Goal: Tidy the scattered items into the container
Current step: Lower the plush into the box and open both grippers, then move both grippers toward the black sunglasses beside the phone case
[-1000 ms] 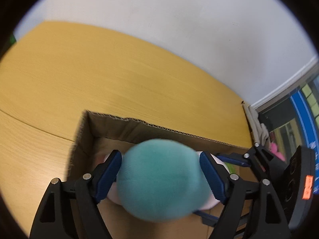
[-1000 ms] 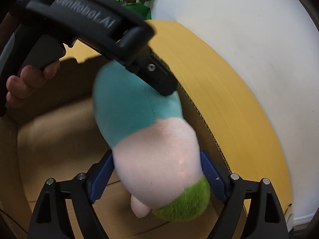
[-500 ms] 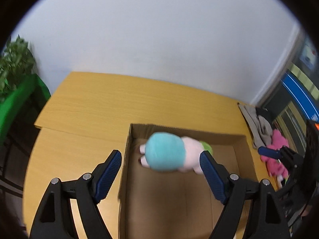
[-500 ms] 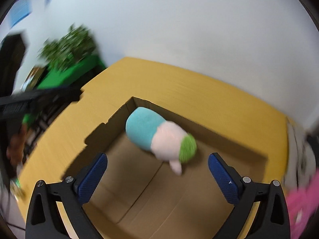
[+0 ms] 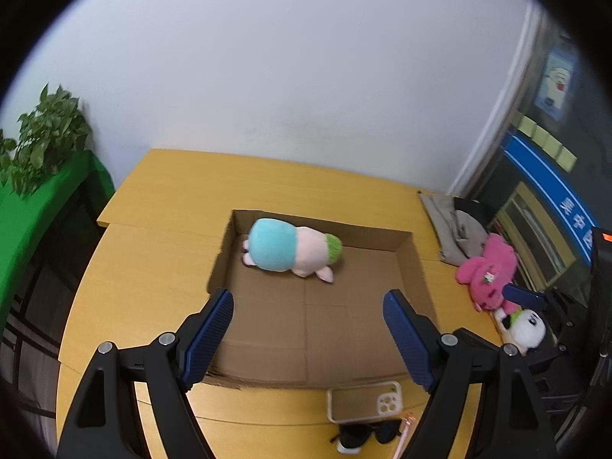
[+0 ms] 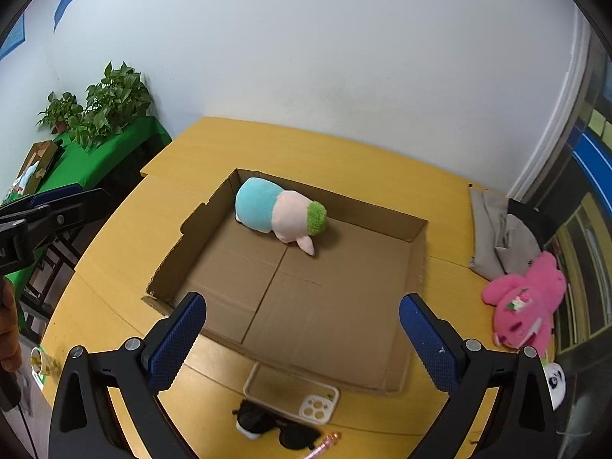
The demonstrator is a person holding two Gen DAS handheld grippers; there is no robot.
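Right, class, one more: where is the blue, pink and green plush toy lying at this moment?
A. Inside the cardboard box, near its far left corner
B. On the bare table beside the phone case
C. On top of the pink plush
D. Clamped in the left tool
A: the blue, pink and green plush toy lies on the floor of the cardboard box near its far left corner, and both tools are open and hold nothing.

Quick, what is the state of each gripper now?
Left gripper: open, holding nothing.
Right gripper: open, holding nothing.
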